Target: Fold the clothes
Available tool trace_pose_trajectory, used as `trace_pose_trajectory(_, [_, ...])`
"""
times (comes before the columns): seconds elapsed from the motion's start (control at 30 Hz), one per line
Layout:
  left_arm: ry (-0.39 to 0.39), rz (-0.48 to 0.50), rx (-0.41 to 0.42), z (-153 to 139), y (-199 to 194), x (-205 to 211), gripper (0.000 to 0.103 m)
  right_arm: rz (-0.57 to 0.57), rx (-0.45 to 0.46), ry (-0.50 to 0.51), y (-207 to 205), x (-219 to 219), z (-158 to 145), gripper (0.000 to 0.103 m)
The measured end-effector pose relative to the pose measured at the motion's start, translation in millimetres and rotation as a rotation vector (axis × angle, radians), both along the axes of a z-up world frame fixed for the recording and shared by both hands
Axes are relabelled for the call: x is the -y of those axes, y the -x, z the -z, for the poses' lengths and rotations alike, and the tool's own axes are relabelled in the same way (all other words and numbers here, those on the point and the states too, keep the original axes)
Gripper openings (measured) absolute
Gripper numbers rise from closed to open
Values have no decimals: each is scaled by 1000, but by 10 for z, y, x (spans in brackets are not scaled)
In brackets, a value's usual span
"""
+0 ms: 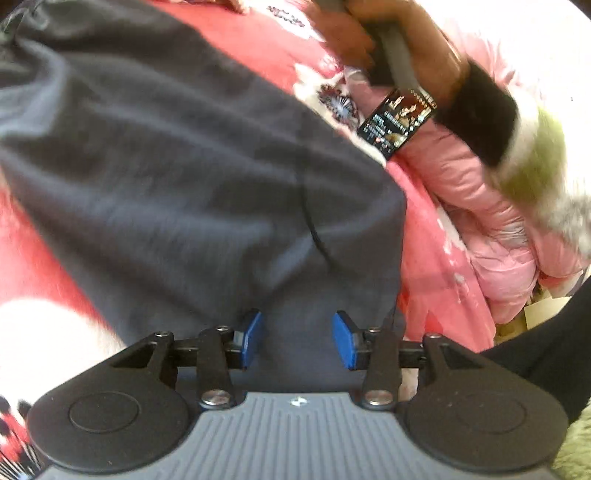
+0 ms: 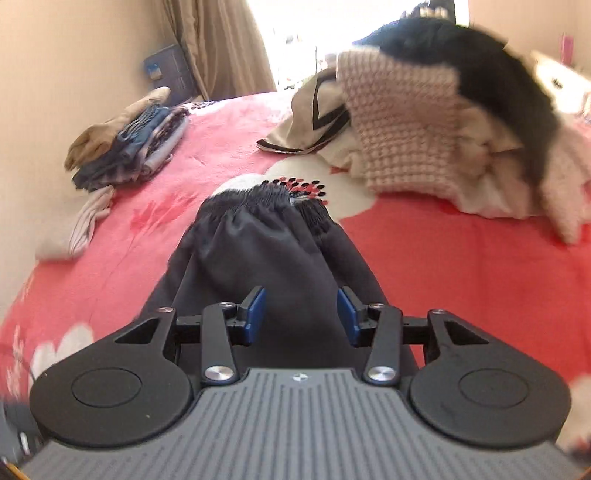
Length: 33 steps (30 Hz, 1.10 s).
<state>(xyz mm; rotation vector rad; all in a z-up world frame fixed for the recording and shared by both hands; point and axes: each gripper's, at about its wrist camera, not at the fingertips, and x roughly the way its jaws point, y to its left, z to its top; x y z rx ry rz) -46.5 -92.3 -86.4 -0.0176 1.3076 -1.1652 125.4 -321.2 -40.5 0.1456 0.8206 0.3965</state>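
Pink bedding with white flower shapes covered the bed (image 2: 461, 258), which ran back to a beige wall, a brown curtain (image 2: 221, 44) and a bright window. On it lay the dark navy trousers (image 2: 258, 251), the elastic waistband bunched at the far end in the right wrist view and the cloth running back under both tools.

The right tool (image 2: 301, 314) stood partly open above the trousers, blue pads apart with only loose cloth seen between them, nothing pinched. The left tool (image 1: 297, 338) was likewise partly open over the same dark fabric (image 1: 177, 166), its pads clear of the cloth on each side.

Other things crowded the bed. A folded stack of clothes (image 2: 129, 147) sat far left near the wall, with a pale striped piece (image 2: 88, 221) lying just in front of it. To the right rose an unsorted heap: a cream garment with dark trim (image 2: 310, 125), a pink knitted piece (image 2: 399, 122) and something black and fuzzy (image 2: 491, 74) draped on top, blurred.

In the left wrist view a hand (image 1: 369, 33) gripped a grey handle at the upper edge, a phone (image 1: 397, 118) strapped at the wrist, beside a pink padded jacket (image 1: 480, 221) just right of the trousers.
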Motion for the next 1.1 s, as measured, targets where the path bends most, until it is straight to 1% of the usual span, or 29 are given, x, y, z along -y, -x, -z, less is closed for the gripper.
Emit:
trace_pose_trajectory(0.07, [4, -5, -21, 55, 7, -14, 45, 8, -51, -89, -292, 2, 59, 44])
trace_pose_trajectory(0.13, [8, -11, -38, 98, 9, -25, 45, 16, -96, -151, -568, -8, 137, 45])
trace_pose_trajectory(0.23, [16, -24, -55, 127, -12, -26, 45, 11, -160, -197, -844, -80, 282, 46])
trace_pose_trajectory(0.3, [22, -34, -70, 145, -17, -27, 45, -3, -200, -202, -944, -145, 372, 45])
trace_pose_trajectory(0.33, [24, -37, -76, 152, -17, -27, 45, -20, -214, -201, -965, -187, 407, 36])
trace_pose_trajectory(0.37, [24, -40, -81, 158, -17, -28, 45, -33, -212, -183, -963, -230, 417, 13])
trace_pose_trajectory(0.4, [25, -42, -86, 164, -16, -28, 45, -47, -179, -165, -924, -262, 385, 7])
trace_pose_trajectory(0.47, [26, -46, -96, 177, -15, -28, 45, -71, -88, -144, -823, -289, 275, 3])
trace_pose_trajectory(0.5, [26, -46, -98, 174, -16, -33, 45, -70, -42, -140, -775, -277, 203, 2])
trace_pose_trajectory(0.57, [24, -42, -102, 161, -21, -29, 45, -64, 38, -123, -705, -249, 80, 2])
trace_pose_trajectory(0.6, [22, -39, -103, 156, -24, -25, 45, -60, 58, -108, -705, -233, 56, 2])
trace_pose_trajectory(0.7, [14, -32, -99, 155, -23, -5, 45, -44, 36, -79, -819, -211, 135, 2])
trace_pose_trajectory(0.83, [6, -32, -100, 155, -7, 17, 45, -4, -7, 5, -1021, -255, 426, 6])
trace_pose_trajectory(0.9, [1, -31, -93, 147, 9, 26, 45, 5, -15, 43, -1041, -226, 531, 7])
trace_pose_trajectory(0.97, [-2, -32, -90, 136, 12, 19, 45, 26, 4, 55, -990, -165, 493, 20])
trace_pose_trajectory(1.03, [-5, -30, -84, 128, 19, 19, 45, 65, 45, 37, -888, -22, 348, 28])
trace_pose_trajectory(1.1, [-7, -27, -75, 122, 27, 27, 45, 104, 75, 1, -745, 177, 158, 29])
